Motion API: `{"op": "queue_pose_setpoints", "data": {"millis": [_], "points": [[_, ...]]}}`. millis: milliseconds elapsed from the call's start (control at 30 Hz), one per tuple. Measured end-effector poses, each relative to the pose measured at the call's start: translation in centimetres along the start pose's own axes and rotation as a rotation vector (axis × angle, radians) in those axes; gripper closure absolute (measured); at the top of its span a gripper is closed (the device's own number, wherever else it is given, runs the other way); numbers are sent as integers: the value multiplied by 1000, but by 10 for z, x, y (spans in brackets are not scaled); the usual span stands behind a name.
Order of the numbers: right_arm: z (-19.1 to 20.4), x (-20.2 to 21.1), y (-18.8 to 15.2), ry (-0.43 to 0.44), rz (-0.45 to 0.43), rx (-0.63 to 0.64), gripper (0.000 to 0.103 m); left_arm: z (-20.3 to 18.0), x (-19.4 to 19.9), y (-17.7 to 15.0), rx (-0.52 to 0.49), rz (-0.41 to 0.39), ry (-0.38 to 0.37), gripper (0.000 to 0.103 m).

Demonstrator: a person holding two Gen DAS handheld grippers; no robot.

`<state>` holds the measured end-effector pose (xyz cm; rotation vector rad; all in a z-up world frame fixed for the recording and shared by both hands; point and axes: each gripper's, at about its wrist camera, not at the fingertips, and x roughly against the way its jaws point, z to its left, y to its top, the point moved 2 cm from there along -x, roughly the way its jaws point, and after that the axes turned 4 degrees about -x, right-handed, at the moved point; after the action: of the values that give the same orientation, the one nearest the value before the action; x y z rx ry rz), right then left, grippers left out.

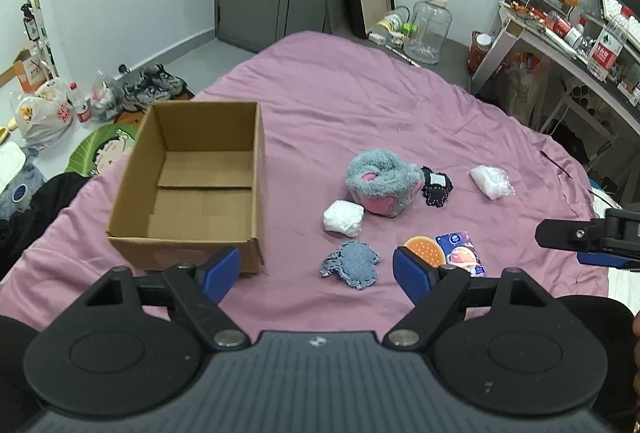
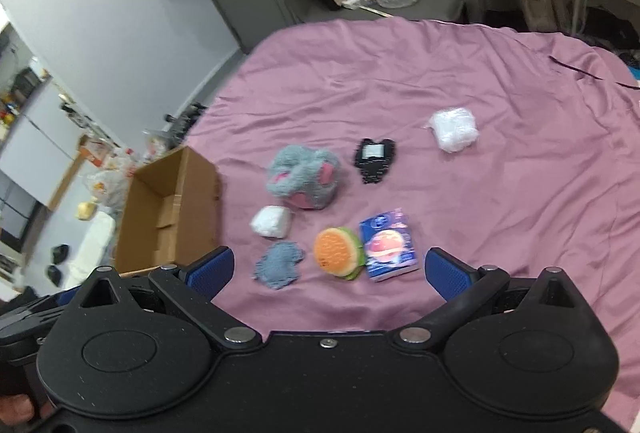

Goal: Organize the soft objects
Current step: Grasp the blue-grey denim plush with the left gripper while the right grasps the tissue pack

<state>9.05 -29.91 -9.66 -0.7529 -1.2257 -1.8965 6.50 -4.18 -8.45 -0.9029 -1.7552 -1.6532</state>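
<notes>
An open, empty cardboard box (image 1: 192,185) (image 2: 168,209) sits on the pink bedsheet at the left. To its right lie a grey and pink plush toy (image 1: 382,187) (image 2: 306,177), a white wrapped bundle (image 1: 343,218) (image 2: 271,221), a grey knitted cloth (image 1: 352,263) (image 2: 279,264), a burger-shaped sponge (image 1: 425,250) (image 2: 339,251), a blue packet (image 1: 462,251) (image 2: 388,247), a black beaded pouch (image 1: 436,186) (image 2: 374,158) and a second white bundle (image 1: 491,181) (image 2: 454,129). My left gripper (image 1: 318,273) is open and empty above the grey cloth. My right gripper (image 2: 328,271) is open and empty near the burger sponge.
The pink sheet (image 1: 360,105) covers the bed. Beyond its far edge stand a glass jar (image 1: 430,27), dark panels and a cluttered desk (image 1: 568,45). Bags, bottles and shoes (image 1: 152,87) lie on the floor at the left. The right gripper shows at the left wrist view's right edge (image 1: 592,237).
</notes>
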Motion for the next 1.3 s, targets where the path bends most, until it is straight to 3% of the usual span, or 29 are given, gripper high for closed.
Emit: {"op": "queue_pose_setpoints", "data": {"millis": [333,467,633,833,1000,1300], "points": [[-10,-51,12,-14,120,-67,2,-9,-47,4,12,74,-19,21],[-10,-73,17,-12,190,-73,14,-14,-65,3,24,98,-19,21],[-18,-89,27,-56,228,-80,14,-19,-86,4,37,132,-21,21],[-35,-118,30,-98,315,-124,28,-27,-118,-1,48,210,-32,24],[-45,-132,32,-129,345,-146,28,-29,-147,-1,55,267,-2,26],[-50,-163,36,-182,391,-177,28,-35,-180,2,-19,337,41,26]]}}
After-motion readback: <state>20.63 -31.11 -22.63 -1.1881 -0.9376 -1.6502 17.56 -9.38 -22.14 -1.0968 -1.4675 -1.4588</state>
